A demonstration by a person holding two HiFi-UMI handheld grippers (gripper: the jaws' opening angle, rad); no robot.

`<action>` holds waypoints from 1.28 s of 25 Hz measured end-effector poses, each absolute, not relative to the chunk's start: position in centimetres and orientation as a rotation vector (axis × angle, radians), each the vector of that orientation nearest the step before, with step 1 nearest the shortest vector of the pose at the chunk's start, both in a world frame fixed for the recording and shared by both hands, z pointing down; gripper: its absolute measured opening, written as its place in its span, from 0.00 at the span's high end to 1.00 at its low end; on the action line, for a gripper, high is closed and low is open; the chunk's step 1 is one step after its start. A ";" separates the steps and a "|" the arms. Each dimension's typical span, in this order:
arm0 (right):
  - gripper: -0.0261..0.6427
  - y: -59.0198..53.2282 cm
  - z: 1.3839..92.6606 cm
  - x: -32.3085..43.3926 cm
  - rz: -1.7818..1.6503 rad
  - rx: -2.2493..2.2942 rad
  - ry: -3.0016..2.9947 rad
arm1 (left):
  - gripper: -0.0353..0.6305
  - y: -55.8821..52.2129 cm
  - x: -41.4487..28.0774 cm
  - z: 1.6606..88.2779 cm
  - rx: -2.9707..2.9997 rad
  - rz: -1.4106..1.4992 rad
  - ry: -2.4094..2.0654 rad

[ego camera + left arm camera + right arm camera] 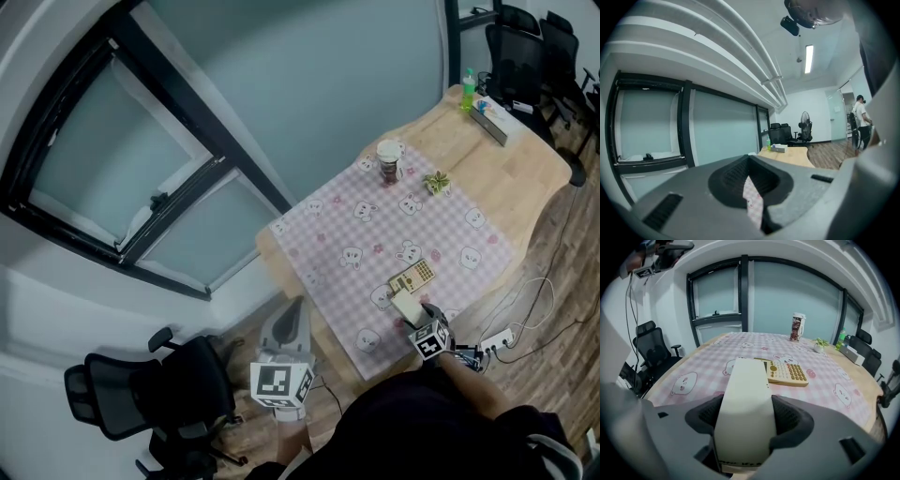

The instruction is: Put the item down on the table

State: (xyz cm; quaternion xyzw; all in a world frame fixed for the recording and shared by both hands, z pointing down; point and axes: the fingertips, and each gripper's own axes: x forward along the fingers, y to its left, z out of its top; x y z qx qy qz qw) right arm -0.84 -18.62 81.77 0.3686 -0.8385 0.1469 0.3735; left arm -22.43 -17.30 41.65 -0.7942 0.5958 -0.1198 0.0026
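Note:
A cream rectangular box (745, 399) sits between the jaws of my right gripper (747, 423), which is shut on it. The box's far end reaches over the pink checked cloth (693, 371), just short of a beige calculator (788, 372). Whether the box touches the cloth I cannot tell. In the head view the right gripper (410, 311) and box (405, 304) are at the table's near edge, beside the calculator (413, 276). My left gripper (291, 317) hangs off the table's near-left corner, jaws together and holding nothing; its own view shows only a sliver of cloth past the left gripper (753, 190).
On the cloth farther back stand a lidded cup (389, 161) and a small green plant (436, 183). A green bottle (468, 90) and a tissue box (492, 120) sit on the bare wooden table (525, 178). An office chair (141, 394) and a power strip (497, 339) are on the floor.

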 end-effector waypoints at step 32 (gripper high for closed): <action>0.47 -18.4 83.4 -0.6 0.464 0.921 -2.130 | 0.95 -16.9 -22.6 41.5 -2.496 -0.374 1.872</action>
